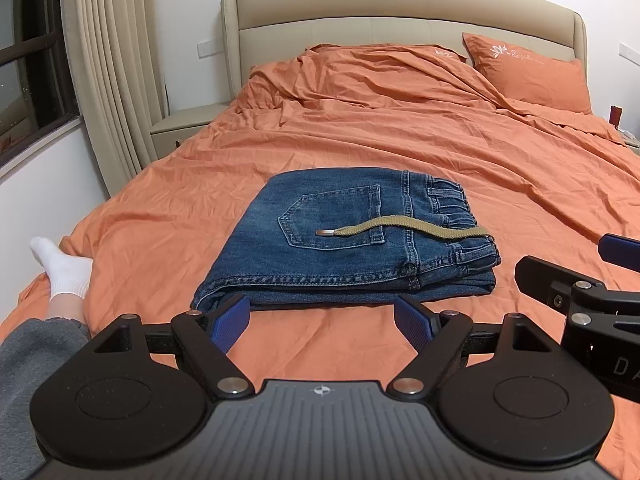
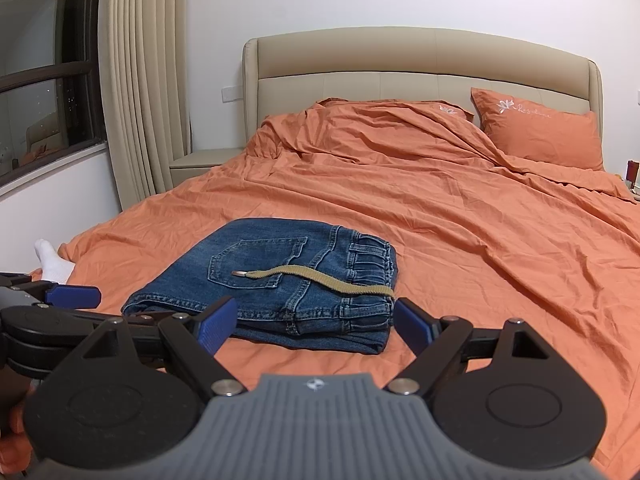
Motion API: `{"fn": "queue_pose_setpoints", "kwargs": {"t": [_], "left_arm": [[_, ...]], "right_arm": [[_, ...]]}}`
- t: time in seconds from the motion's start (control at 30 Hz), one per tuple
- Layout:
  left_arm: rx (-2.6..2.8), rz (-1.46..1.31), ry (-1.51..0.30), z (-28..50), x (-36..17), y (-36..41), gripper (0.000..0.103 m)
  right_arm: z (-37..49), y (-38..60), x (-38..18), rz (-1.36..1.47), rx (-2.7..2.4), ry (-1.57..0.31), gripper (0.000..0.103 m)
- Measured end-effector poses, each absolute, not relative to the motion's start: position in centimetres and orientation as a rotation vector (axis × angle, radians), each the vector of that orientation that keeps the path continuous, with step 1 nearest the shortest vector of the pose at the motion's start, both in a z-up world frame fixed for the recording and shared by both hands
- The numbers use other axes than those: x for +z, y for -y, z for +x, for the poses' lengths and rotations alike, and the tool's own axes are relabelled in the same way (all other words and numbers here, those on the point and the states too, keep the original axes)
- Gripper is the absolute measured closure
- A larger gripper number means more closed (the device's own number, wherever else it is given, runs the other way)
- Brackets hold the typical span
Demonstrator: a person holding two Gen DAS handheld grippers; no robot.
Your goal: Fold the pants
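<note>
Blue denim pants (image 1: 344, 240) lie folded into a compact rectangle on the orange bed, back pocket up, waistband to the right. A khaki drawstring (image 1: 408, 229) lies across the top. My left gripper (image 1: 322, 318) is open and empty, just in front of the pants' near edge. My right gripper (image 2: 314, 322) is open and empty, close to the near edge of the pants (image 2: 272, 276) by the waistband. The drawstring (image 2: 316, 278) also shows there. Each gripper appears at the edge of the other's view.
The orange sheet (image 1: 400, 140) covers the bed, rumpled toward the beige headboard (image 1: 400, 4). An orange pillow (image 1: 532, 70) lies at the back right. A bedside table (image 1: 188, 122), curtain and window stand left. A person's white-socked foot (image 1: 64, 266) rests at the bed's left edge.
</note>
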State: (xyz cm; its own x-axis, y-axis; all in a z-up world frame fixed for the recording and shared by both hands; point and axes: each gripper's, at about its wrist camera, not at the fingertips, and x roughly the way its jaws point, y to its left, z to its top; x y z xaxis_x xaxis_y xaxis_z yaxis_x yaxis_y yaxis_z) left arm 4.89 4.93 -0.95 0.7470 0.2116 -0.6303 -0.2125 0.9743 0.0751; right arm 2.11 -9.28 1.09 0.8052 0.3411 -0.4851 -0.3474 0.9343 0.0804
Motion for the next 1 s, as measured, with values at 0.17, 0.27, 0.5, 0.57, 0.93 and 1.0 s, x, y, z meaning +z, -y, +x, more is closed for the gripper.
{"fn": "queue_pose_setpoints", "kwargs": {"t": [0.17,0.27,0.5,0.57,0.93,1.0], "left_arm": [[0.233,-0.002,-0.689,4.86,-0.90,-4.85,0.008],[0.229,-0.002,-0.693,4.91,-0.83,-4.75,0.008],[0.233,0.010,-0.687,4.89,-0.52,-4.58,0.008],[0.230,0.011,-0.685,4.89,-0.53,-4.62,0.008],[0.218,0.015,-0.674,4.84,-0.32,-4.80,0.008],[0.208,0.021,-0.670,4.77,-0.34,-4.69,0.008]], "right_arm": [[2.04,9.38,1.13,-0.012,0.367,-0.516,0.021],[2.03,9.48,1.08,-0.012,0.366,-0.515,0.021],[2.03,9.56,1.06,-0.012,0.366,-0.513,0.021],[2.01,9.60,1.04,-0.011,0.366,-0.513,0.021],[2.17,9.93,0.95,-0.013,0.363,-0.533,0.021],[2.30,10.05,0.78,-0.011,0.362,-0.549,0.021]]}}
